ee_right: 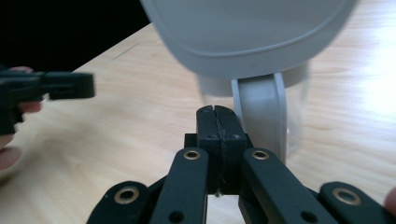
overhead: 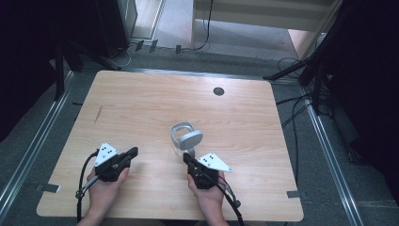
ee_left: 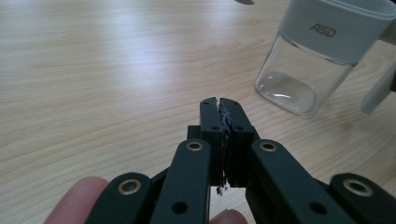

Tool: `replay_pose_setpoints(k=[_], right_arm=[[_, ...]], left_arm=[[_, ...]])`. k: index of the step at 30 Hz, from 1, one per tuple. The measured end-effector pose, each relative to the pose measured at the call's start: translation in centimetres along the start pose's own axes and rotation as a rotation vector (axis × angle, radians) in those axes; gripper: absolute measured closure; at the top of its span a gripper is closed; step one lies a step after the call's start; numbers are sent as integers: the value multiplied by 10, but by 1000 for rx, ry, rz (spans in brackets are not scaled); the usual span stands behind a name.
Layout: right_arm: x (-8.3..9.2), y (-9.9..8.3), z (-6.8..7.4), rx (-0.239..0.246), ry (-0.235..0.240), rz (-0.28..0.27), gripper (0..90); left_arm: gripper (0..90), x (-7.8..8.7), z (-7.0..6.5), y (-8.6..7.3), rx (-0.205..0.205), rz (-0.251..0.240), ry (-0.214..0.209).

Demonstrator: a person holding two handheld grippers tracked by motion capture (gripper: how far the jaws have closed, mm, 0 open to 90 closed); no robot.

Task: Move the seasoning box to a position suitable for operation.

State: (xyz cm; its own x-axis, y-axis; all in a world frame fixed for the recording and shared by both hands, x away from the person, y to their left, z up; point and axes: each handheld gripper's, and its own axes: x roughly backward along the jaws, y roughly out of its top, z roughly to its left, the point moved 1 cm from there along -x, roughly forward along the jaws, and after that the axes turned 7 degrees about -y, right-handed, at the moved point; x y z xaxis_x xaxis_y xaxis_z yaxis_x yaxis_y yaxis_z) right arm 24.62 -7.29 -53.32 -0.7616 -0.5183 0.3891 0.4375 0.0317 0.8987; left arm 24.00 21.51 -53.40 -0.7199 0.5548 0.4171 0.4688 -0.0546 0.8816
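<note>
A clear jar [overhead: 180, 139] with a grey collar stands upright near the middle of the table, its grey flip lid [overhead: 191, 139] hanging open toward me. In the left gripper view the jar [ee_left: 299, 77] sits ahead and to the right, empty. My left gripper [overhead: 133, 151] is shut with nothing in it, well left of the jar; its jaws [ee_left: 219, 103] are pressed together. My right gripper [overhead: 186, 157] is shut and empty, its tip just below the open lid [ee_right: 247, 32] and beside the lid's hinge strap [ee_right: 261, 112].
The wooden table [overhead: 141, 108] has a round cable hole [overhead: 218, 91] at the back. Dark stands and cables ring the table on the floor. A person's hands hold both grippers at the near edge.
</note>
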Motion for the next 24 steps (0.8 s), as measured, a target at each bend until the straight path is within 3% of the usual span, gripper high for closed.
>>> replay_pose_setpoints(k=[7, 12, 19, 24], right_arm=[[-4, 7, -23, -51, -45, -28, 900], [-17, 14, -43, -100, -73, -32, 900], [-27, 23, -62, -121, -91, -45, 900], [-38, 35, -85, -139, -96, -43, 900]], left_arm=[[882, -13, -6, 12, -7, 8, -45], [881, -30, -10, 23, -12, 9, -73], [874, -51, -11, 31, -1, 14, -99], [874, -65, -15, 37, 16, 11, -119]])
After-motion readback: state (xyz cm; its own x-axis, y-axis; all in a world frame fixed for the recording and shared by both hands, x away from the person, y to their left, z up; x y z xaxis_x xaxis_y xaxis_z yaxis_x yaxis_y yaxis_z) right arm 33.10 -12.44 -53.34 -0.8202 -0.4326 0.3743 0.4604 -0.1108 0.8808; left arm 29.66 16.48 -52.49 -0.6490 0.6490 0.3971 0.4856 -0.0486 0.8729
